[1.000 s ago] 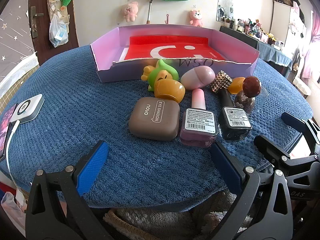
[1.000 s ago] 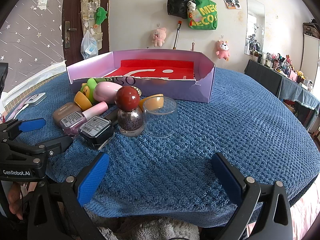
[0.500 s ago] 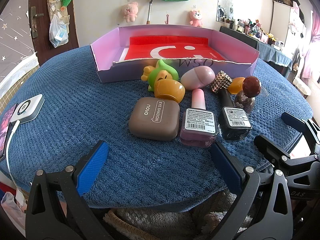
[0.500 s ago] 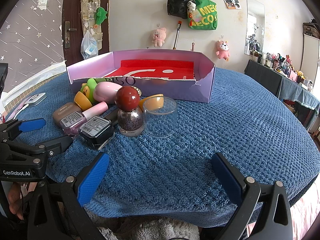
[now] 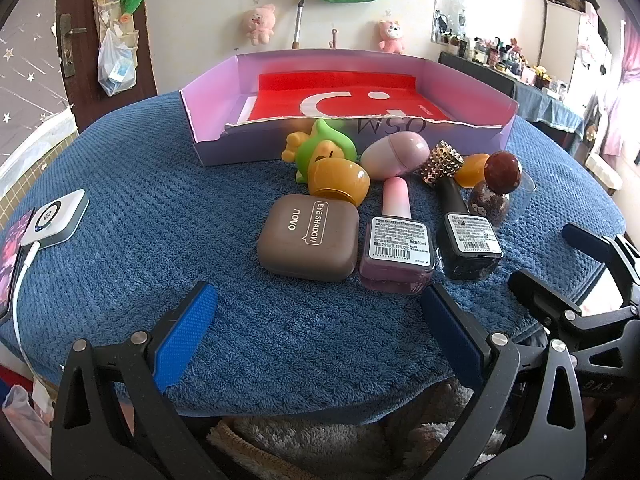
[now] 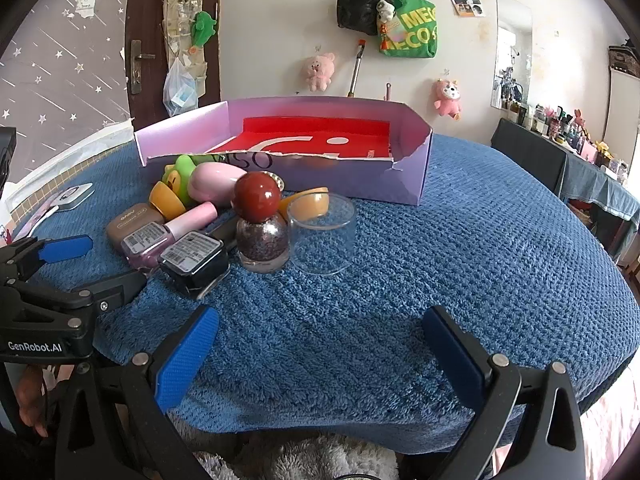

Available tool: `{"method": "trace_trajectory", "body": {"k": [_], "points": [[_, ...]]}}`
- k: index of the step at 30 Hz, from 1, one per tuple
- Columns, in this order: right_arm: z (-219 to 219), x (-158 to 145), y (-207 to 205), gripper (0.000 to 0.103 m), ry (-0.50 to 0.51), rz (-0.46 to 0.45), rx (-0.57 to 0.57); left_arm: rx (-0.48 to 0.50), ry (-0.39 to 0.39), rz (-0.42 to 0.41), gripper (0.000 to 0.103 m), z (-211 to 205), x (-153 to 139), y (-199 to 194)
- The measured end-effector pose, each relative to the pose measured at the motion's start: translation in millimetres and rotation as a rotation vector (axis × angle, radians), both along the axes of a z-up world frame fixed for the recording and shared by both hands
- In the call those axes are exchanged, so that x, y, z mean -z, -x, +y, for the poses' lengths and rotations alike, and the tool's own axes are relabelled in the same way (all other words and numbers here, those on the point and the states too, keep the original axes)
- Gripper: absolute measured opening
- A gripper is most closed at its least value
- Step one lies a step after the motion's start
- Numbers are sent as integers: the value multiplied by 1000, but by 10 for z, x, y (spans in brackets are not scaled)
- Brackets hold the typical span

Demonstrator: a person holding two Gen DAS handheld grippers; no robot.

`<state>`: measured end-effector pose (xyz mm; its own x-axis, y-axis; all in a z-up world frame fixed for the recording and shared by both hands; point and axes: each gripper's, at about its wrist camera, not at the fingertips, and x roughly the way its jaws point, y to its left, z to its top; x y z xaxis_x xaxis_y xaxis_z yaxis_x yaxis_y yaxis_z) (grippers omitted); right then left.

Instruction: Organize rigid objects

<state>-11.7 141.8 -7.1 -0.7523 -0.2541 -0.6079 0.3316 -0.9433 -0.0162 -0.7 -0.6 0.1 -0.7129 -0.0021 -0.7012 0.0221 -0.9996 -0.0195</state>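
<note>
In the left wrist view, the left gripper [image 5: 318, 320] is hovering at the near edge of the blue towel [image 5: 160, 208] with its jaws spread wide and nothing between them. Just beyond it a brown eye shadow case [image 5: 308, 242] is lying flat, with a pink nail polish bottle [image 5: 396, 250] touching its right side and a black nail polish bottle [image 5: 466, 240] lying to the right of that. Farther back, a green toy [image 5: 326, 150], an orange cup [image 5: 339, 181] and a pink egg-shaped case [image 5: 396, 152] are crowding against the near wall of the purple box [image 5: 208, 120]. A white device [image 5: 56, 216] is sitting well apart at the left. In the right wrist view, the right gripper [image 6: 320, 356] is also gaping wide and empty over bare towel. A round-capped glitter bottle [image 6: 262, 236] is standing upright just left of a clear cup [image 6: 322, 236]; whether they are touching is hard to tell. The left gripper is showing at the left edge, near the black bottle.
</note>
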Motion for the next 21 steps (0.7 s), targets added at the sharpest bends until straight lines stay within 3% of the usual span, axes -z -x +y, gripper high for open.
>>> {"method": "trace_trajectory", "body": {"k": [9,15,21], "points": [[-24,-24,-13,96,-9,7,-27,19,-2,-14,103,-56,-34,-2],[-32,-71,15,84,-15,16,-28,8,-12,-21,89,-201,-78,1],[30,-117,132,81,-6,17,-2,14,-6,-26,88,-261,-88,57]]}}
